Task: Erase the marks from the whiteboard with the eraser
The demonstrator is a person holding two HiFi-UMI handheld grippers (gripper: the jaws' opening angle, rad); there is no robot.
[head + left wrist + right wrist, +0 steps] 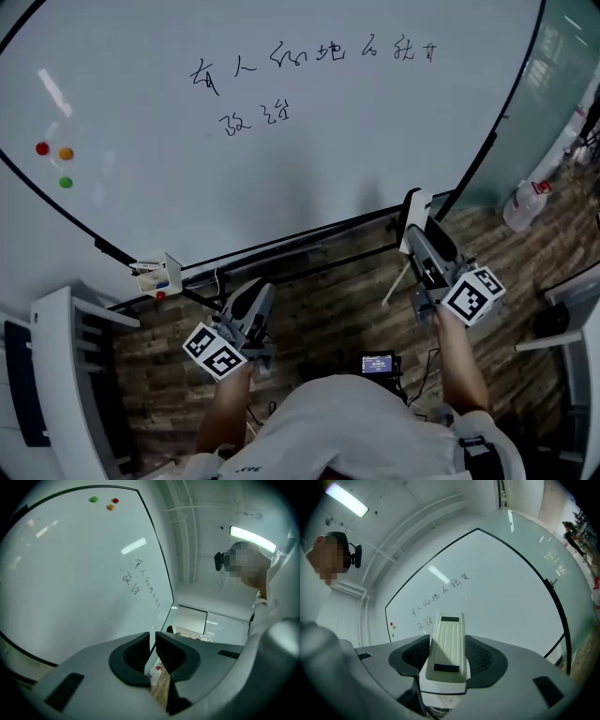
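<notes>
From the head view, the whiteboard (328,169) carried two lines of dark marks (309,61) near its top. Three round magnets (54,159) sat at its left, and a small tray (156,273) hung by its lower edge above a wood-patterned floor (319,309). Only this view showed both tools. The left gripper (255,295) was held low over the floor, and the right gripper (417,234) was raised by the board's bottom edge, well below the marks. The right gripper view alone showed the eraser (449,653) plainly. It was pale, with a ribbed back, and clamped between the jaws. Its long axis ran along them, and its far end pointed up at the board toward the writing. In the left gripper view, that gripper's (152,637) jaws stood drawn nearly together, with only a slit between them and nothing in it.
</notes>
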